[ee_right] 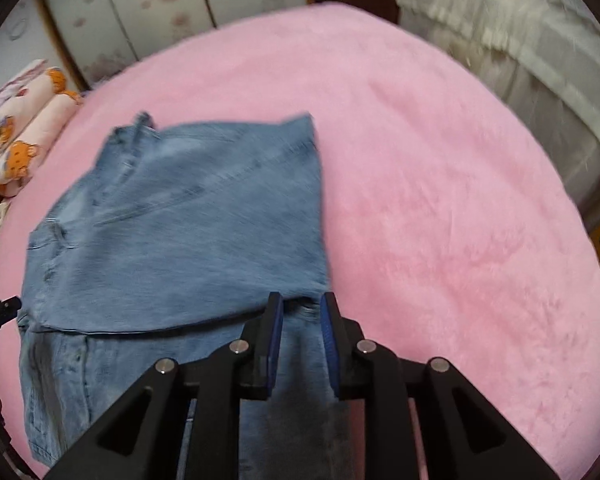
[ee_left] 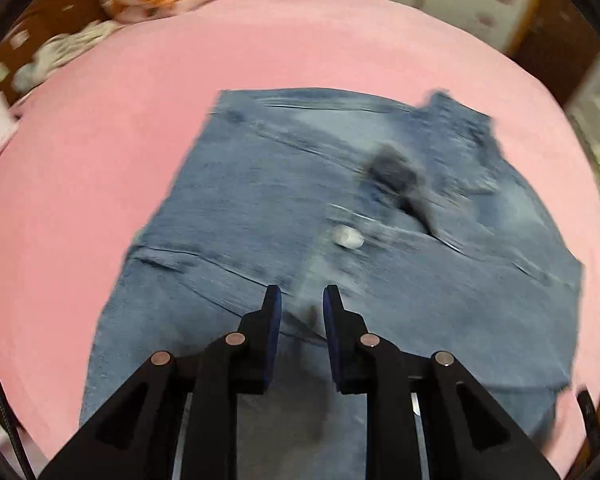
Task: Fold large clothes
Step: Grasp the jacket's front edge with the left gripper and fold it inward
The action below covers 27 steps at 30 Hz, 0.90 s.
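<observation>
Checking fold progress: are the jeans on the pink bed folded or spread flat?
Folded: the jeans show an upper layer whose edge lies across a lower layer.

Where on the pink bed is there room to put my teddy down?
The widest bare pink blanket lies right of the folded jeans, toward the white frilly cover. Another patch lies beyond the jeans. It is crowded by the bear-print pillows and under both tongs.

The jeans (ee_right: 180,232) are faded blue denim, matt and coarse-woven, with stitched seams, and lie on a pink bed cover (ee_right: 440,220) of soft, fuzzy plush. Both the left gripper (ee_left: 301,300) and the right gripper (ee_right: 301,306) are matt black plastic with blue pads and shiny metal pins.
</observation>
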### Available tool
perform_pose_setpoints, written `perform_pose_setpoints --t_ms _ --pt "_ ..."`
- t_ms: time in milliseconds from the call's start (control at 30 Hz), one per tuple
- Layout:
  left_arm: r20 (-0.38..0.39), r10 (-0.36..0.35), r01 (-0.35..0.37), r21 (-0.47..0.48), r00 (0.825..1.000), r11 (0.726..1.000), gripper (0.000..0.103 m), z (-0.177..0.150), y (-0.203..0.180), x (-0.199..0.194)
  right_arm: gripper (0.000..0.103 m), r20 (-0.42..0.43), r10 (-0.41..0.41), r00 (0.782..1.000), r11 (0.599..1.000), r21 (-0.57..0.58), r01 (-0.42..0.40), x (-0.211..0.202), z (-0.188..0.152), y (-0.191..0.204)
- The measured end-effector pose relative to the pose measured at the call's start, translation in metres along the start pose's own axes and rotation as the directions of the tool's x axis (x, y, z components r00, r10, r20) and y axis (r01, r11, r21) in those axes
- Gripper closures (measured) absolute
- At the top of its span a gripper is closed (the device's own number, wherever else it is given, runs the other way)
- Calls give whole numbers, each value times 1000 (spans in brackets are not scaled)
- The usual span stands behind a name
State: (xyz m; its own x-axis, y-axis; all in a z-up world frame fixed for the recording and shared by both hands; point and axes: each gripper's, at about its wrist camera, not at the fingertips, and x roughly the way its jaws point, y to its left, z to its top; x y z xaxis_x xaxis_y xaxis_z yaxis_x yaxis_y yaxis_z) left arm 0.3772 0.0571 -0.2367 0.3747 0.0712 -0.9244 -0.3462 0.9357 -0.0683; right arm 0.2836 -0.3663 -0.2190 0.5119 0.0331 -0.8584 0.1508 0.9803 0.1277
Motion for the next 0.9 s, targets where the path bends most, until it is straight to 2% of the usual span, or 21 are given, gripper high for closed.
perform_pose_setpoints --t_ms 67,100,167,200,233,300,367,433,533,600,633,733,767,800,900 --pt "-47 -77 79 42 996 996 84 -3 -19 -1 84 -8 104 995 995 8 -104 0 0 13" --pt "-80 -122 126 56 989 990 84 -5 -30 1 85 -28 206 978 979 17 -205 6 -2 22" --pt "-135 -194 205 77 972 976 84 -12 -51 5 99 -63 284 957 959 33 -283 16 -5 37" --pt "-163 -224 242 102 961 965 84 -16 -65 9 100 -82 307 948 951 59 -303 26 -6 46" --pt "-179 -236 260 128 955 957 84 -19 -76 11 101 -91 329 940 943 85 -322 32 -6 51" --pt "-208 -236 277 198 949 940 84 -26 -102 18 103 -87 415 906 903 159 -399 48 -7 62" --pt "-227 -199 255 254 953 933 84 -33 -120 27 103 -88 439 894 889 187 -418 57 -10 71" --pt "-238 -128 197 295 963 935 84 -34 -128 42 103 -105 428 898 895 193 -403 69 -9 81" --pt "-235 -78 146 288 969 946 84 -31 -114 53 103 -231 366 902 929 153 -337 91 -4 93" --pt "-217 -87 144 262 972 954 84 -24 -97 54 103 -225 362 905 932 121 -343 89 -3 85" --pt "-195 -65 116 264 979 958 84 -21 -86 54 103 -213 333 918 943 95 -320 87 0 79" --pt "-155 24 26 313 988 949 84 -17 -64 56 103 -186 189 964 982 46 -183 81 6 47" --pt "-144 38 10 321 989 947 84 -16 -53 56 103 -174 164 971 986 66 -154 78 9 32" --pt "-133 52 -7 322 990 947 89 -15 -46 55 103 -157 145 977 986 106 -129 75 10 11" --pt "-148 5 36 272 989 962 97 -11 -28 53 103 -130 123 984 982 158 -102 68 13 -24"
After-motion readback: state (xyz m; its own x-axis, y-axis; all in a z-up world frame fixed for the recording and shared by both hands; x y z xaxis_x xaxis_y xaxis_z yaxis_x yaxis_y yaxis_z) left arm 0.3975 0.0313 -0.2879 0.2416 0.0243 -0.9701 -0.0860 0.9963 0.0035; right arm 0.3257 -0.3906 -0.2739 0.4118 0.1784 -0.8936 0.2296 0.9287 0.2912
